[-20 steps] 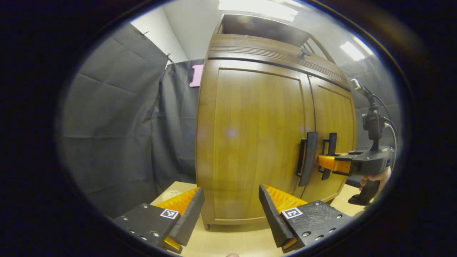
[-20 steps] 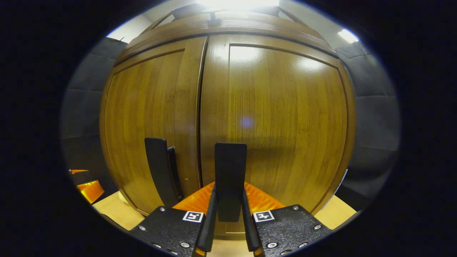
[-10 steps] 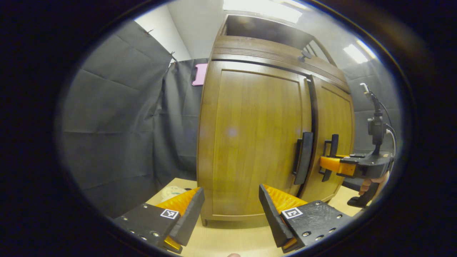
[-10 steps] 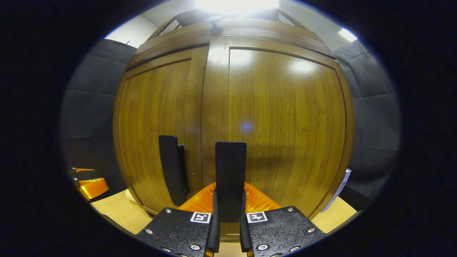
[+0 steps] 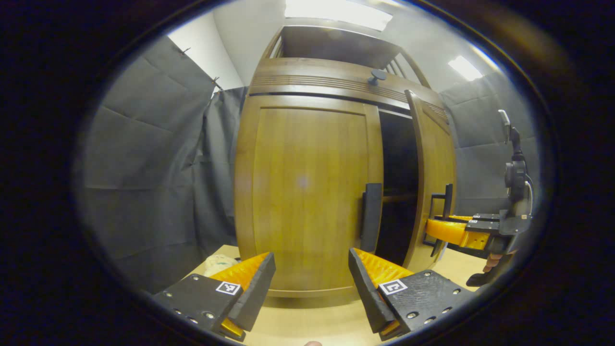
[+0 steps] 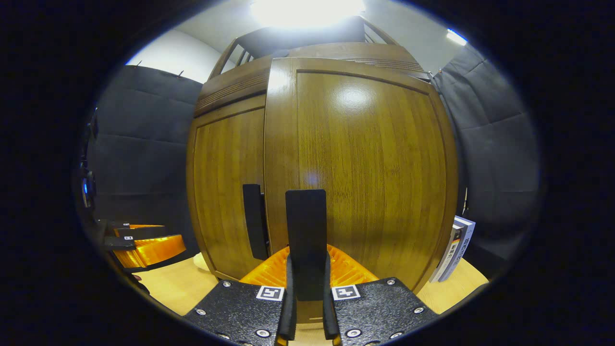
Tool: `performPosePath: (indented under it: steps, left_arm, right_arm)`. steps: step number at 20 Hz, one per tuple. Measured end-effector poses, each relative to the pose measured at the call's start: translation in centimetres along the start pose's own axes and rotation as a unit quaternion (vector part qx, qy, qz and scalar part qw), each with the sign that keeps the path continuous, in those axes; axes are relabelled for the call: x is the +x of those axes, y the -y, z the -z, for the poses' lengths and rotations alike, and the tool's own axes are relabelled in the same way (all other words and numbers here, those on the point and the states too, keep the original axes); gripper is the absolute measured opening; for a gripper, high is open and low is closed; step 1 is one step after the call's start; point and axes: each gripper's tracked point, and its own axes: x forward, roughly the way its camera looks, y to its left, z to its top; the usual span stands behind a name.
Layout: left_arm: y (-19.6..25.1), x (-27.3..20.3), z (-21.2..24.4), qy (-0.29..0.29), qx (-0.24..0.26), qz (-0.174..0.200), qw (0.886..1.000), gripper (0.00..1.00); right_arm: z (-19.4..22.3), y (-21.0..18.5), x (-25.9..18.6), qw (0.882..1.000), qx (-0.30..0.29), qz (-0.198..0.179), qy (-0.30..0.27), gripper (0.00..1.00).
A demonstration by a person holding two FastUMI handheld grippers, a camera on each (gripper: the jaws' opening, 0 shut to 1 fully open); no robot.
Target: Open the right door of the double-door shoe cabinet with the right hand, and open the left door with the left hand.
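Note:
The brown wooden shoe cabinet (image 5: pixel 307 77) stands on a light table. Its left door (image 5: pixel 302 192) is closed, with a black bar handle (image 5: pixel 371 216) at its inner edge. The right door (image 5: pixel 435 178) stands partly swung out, and a dark interior (image 5: pixel 396 182) shows in the gap. My right gripper (image 6: pixel 306 307) is shut on the right door's black handle (image 6: pixel 305 230), and the door panel (image 6: pixel 365 163) is close ahead. From the left gripper view, that gripper (image 5: pixel 447 230) is at the handle (image 5: pixel 446 202). My left gripper (image 5: pixel 312 283) is open, low before the left door, apart from its handle.
The light wooden table (image 5: pixel 326 327) carries the cabinet. A pale crumpled object (image 5: pixel 216 263) lies at the cabinet's left foot. Books (image 6: pixel 454 254) lean behind the open right door. A dark knob (image 5: pixel 378 74) sits on the cabinet top. Black cloth walls surround the booth.
The right door has swung out from closed, drawn by my right gripper on its handle, uncovering the dark interior. My left gripper stays open and has shifted slightly toward the left door's front.

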Motion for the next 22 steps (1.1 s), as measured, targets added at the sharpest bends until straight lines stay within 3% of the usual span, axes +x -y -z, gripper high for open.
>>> performPosePath:
  steps: [2,7,8,10,14,16,20,22]
  left_arm:
    - [0.2,0.1,-0.3,0.001,0.008,0.006,1.000,0.88]
    - [0.8,1.1,-0.1,-0.005,0.017,0.016,1.000,0.84]
    - [0.7,0.9,-0.1,-0.002,0.013,0.019,1.000,0.92]
    - [0.1,0.6,-0.5,0.001,0.007,0.022,1.000,0.88]
    - [0.4,0.7,-0.5,0.003,0.014,0.032,0.999,0.92]
    - [0.7,0.7,-0.5,0.004,0.022,0.039,0.999,0.84]
    - [1.2,0.9,-0.4,0.008,0.033,0.050,0.998,0.92]
    - [1.4,1.0,-0.5,0.007,0.038,0.053,0.998,0.91]
  right_arm:
    - [-0.8,-0.2,-0.6,1.000,0.006,-0.010,0.004,0.22]
    - [-2.1,0.3,-2.7,0.999,0.018,-0.026,0.021,0.22]
    - [-1.9,0.6,-3.3,0.999,0.019,-0.030,0.023,0.22]
    - [-2.2,0.7,-3.8,0.999,0.025,-0.033,0.026,0.22]
    - [-2.7,0.8,-3.9,0.998,0.037,-0.036,0.034,0.22]
    - [-2.8,0.9,-4.1,0.998,0.042,-0.037,0.038,0.22]
    - [-3.0,1.2,-4.3,0.998,0.047,-0.028,0.044,0.22]
    - [-3.0,1.5,-4.3,0.997,0.051,-0.020,0.045,0.22]
